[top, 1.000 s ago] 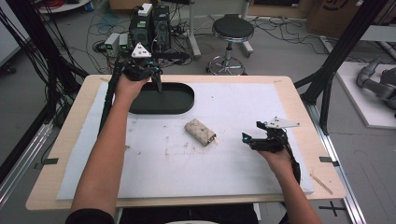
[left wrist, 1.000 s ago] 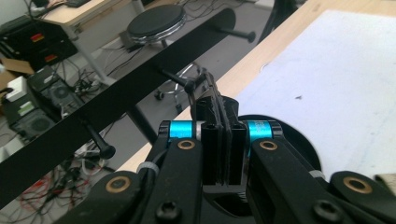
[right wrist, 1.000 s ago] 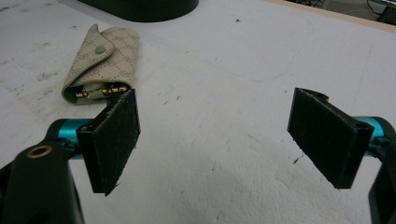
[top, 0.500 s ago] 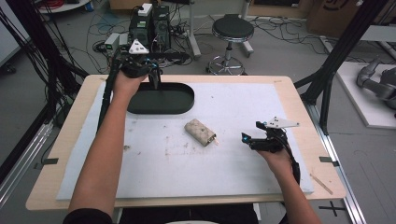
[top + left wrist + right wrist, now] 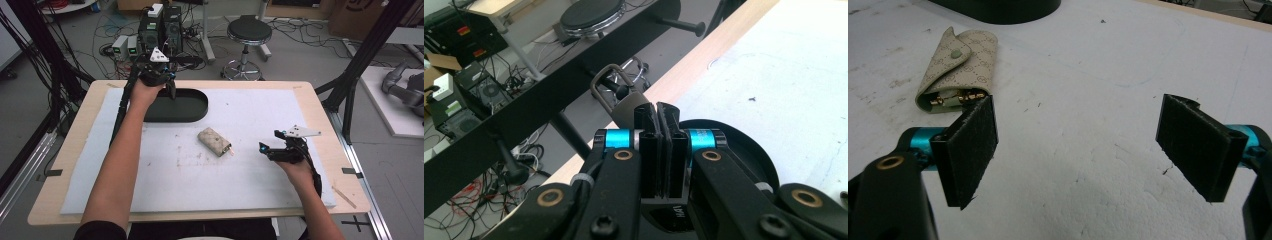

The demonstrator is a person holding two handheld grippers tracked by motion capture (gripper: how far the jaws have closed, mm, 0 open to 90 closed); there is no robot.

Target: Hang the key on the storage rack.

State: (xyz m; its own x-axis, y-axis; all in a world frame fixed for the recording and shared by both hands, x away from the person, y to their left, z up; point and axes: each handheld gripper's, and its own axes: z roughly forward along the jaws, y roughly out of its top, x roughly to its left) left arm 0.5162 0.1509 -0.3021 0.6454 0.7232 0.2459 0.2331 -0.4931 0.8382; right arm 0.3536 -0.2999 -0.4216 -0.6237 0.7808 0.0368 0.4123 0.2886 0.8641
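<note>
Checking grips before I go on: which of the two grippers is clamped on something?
The left gripper, over the dark oval tray: its jaws are shut on a padlock. The right gripper is wide open and holds nothing.

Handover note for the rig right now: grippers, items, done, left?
Left gripper: shut on padlock, held above the dark oval tray at the table's far side.
Right gripper: open, holding nothing, low over the white mat, near the key pouch.
Key pouch: snapped shut, lying mid-mat, apart from both grippers.
Done: padlock picked up.
Left: probably set the padlock down and handle the pouch.
</note>
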